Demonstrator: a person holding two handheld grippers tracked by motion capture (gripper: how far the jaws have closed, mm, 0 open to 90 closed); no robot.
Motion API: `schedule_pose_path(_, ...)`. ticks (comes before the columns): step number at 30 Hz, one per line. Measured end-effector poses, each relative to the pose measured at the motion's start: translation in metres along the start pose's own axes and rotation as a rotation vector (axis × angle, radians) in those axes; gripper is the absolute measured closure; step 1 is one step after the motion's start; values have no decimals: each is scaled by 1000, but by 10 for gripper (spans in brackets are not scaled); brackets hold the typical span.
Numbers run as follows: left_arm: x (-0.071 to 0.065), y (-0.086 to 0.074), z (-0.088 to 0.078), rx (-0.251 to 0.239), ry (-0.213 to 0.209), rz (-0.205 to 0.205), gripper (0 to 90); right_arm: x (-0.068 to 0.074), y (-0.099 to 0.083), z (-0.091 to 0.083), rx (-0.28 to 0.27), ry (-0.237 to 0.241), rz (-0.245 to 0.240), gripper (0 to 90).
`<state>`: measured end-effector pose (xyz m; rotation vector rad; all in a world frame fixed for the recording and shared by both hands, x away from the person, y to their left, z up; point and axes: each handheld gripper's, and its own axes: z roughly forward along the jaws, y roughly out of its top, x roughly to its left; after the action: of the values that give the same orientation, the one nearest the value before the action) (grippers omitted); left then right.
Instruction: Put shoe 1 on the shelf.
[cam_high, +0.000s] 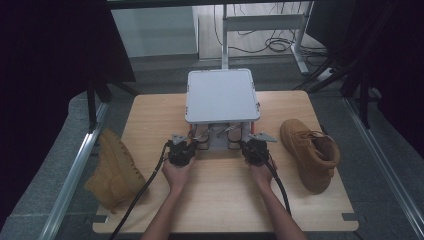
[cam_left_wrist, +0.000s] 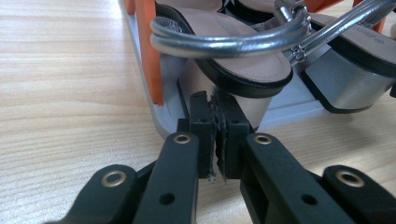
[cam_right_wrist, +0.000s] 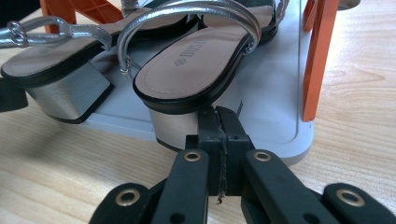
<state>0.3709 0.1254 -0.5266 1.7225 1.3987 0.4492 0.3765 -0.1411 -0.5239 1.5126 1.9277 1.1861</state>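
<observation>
While both hands rest on the near middle of the wooden worktop, the left tool and the right tool point away from the person at the near edge of a small grey rack with a flat top plate and orange posts. Seen from the left gripper view, the left tool has its jaws together with nothing between them, its tips just short of the block heel of a silver strap sandal that sits on the rack's lower tray. Seen from the right gripper view, the right tool is likewise closed on nothing, its tips close against the silver block heel of the other sandal, whose heel end overhangs the tray; whether the tips touch the heel cannot be told. Both sandals lie side by side under the top plate, heels toward the person. One tan boot lies at the worktop's left edge, partly overhanging it, and a second tan boot lies on its side to the right of the rack, well apart from the right tool.
</observation>
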Motion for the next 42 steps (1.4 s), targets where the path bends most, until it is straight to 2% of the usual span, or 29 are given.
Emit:
schedule_pose_path(11,-9,1,7,3,-34,-15,862,-4,-1,5,1,-5,13,890)
schedule_pose_path(18,-20,3,14,6,-48,-7,860,4,0,9,6,12,10,890)
schedule_pose_path(29,-20,3,15,8,-58,-21,858,16,2,17,2,34,8,889)
schedule_pose_path(42,-20,2,15,7,-56,-21,855,14,2,17,6,55,9,873)
